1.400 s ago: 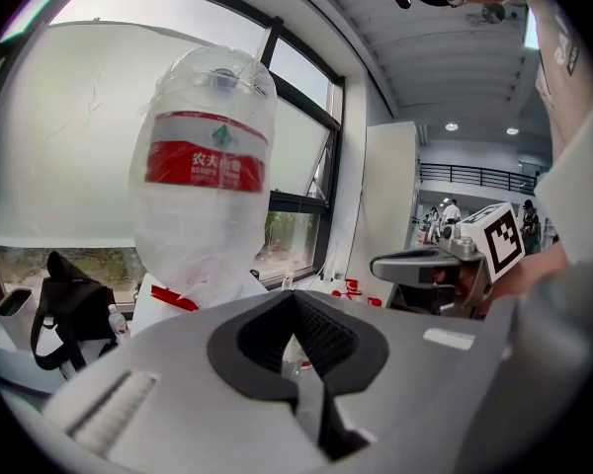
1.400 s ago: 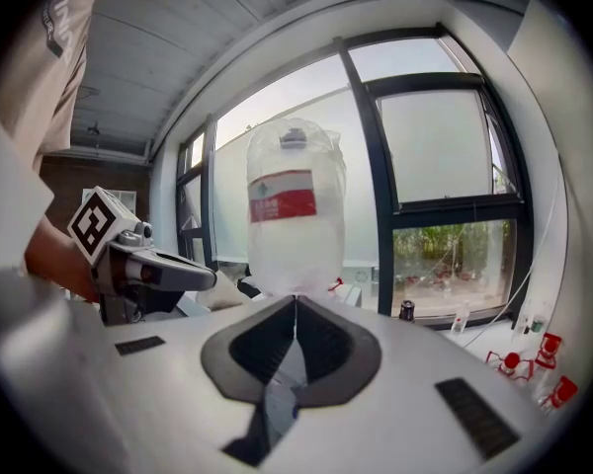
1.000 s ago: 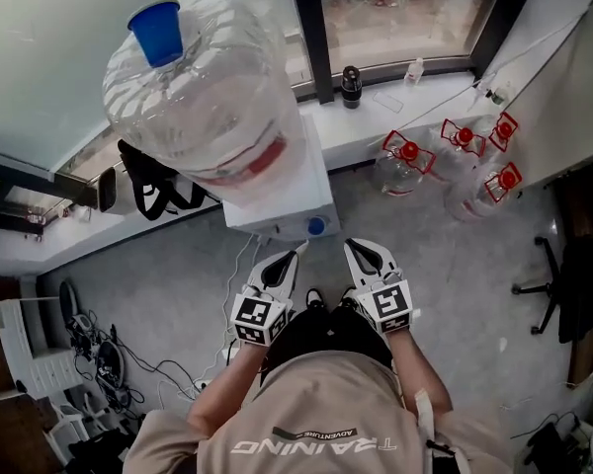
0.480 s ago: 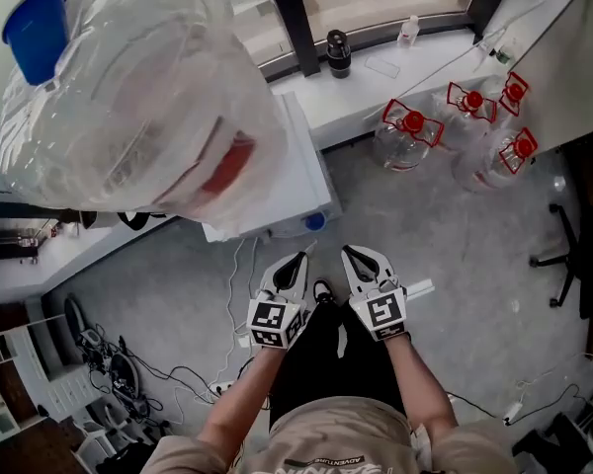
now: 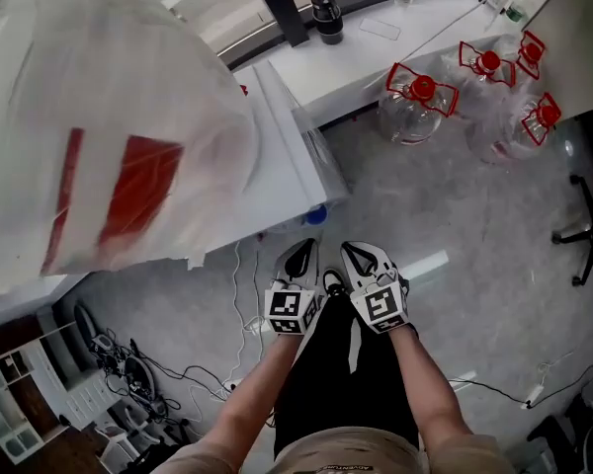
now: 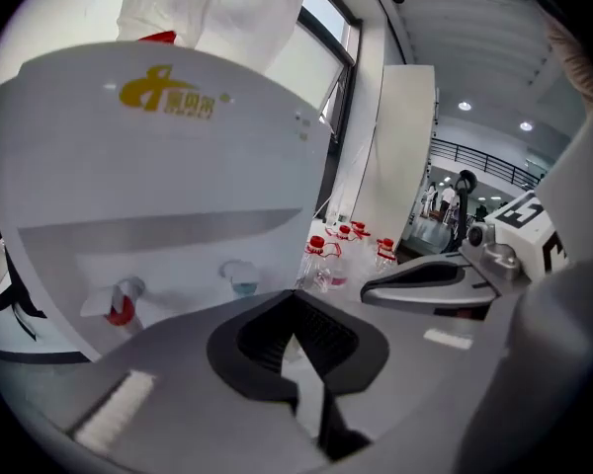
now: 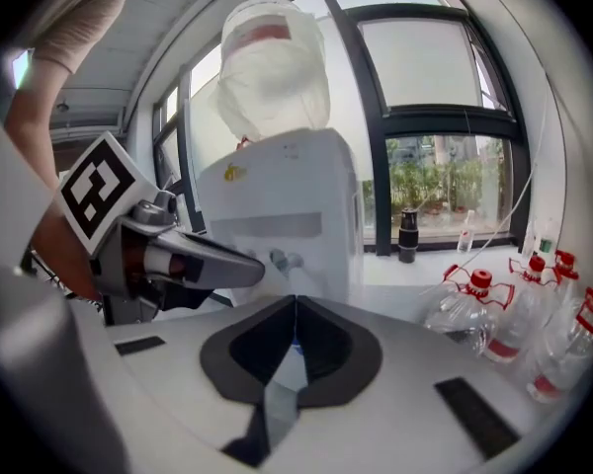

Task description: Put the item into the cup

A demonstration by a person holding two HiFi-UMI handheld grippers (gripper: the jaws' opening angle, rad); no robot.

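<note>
No cup and no loose item shows in any view. My left gripper (image 5: 300,255) and right gripper (image 5: 358,255) hang side by side over the grey floor, in front of a white water dispenser (image 5: 287,156). Both are shut with nothing between the jaws. In the left gripper view the shut left gripper (image 6: 295,299) points at the dispenser front (image 6: 158,166), with its red tap (image 6: 122,307) and blue tap (image 6: 242,279). In the right gripper view the shut right gripper (image 7: 295,304) faces the same dispenser (image 7: 287,205), with the left gripper (image 7: 178,260) beside it.
A big clear water bottle (image 5: 99,117) tops the dispenser. Several red-capped jugs (image 5: 422,102) stand on the floor under the window sill, which carries a black flask (image 5: 326,13). Cables (image 5: 138,373) lie at the left; an office chair base (image 5: 588,235) at the right.
The head view has swung closer to the dispenser; the bottle now fills the upper left and its blue cap is out of frame. Both grippers stay shut, side by side.
</note>
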